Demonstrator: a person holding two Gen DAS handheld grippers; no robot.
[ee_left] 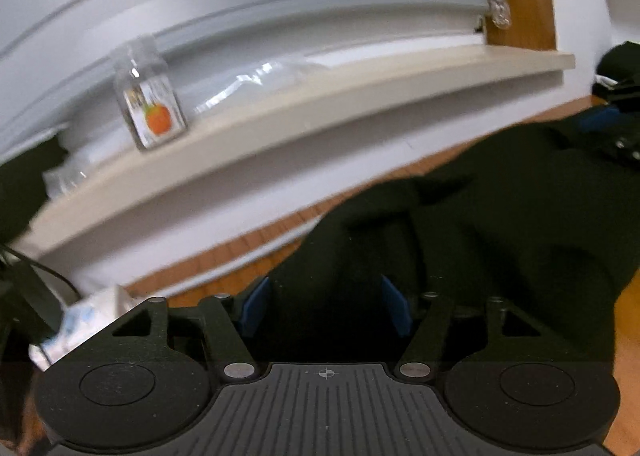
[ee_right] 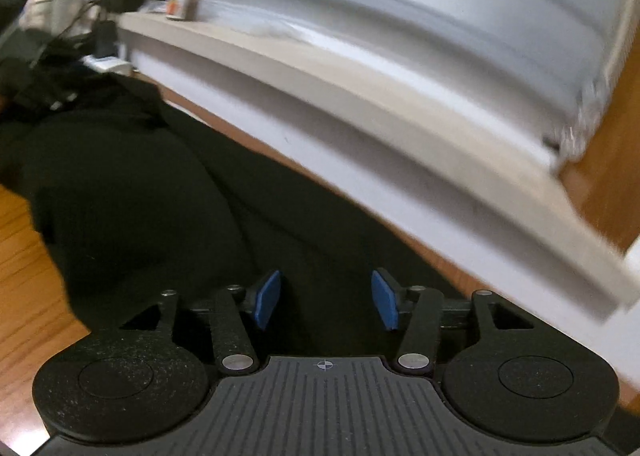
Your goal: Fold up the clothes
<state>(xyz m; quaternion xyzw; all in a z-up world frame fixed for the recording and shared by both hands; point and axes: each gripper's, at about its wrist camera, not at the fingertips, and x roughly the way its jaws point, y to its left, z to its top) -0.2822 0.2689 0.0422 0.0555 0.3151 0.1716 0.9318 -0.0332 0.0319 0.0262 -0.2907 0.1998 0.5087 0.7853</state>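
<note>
A black garment lies crumpled on the wooden table, filling the right half of the left wrist view. My left gripper stands open over its near edge, with dark cloth lying in the gap between the blue pads and no pad pressing on it. In the right wrist view the same garment spreads across the left and centre over the table. My right gripper is open too, its blue pads apart above the cloth. The other gripper shows at the far right of the left wrist view.
A beige window sill runs along the white wall behind the table. On it stand a clear jar with an orange label and crinkled clear plastic. Cables and dark gear crowd the far left corner in the right wrist view.
</note>
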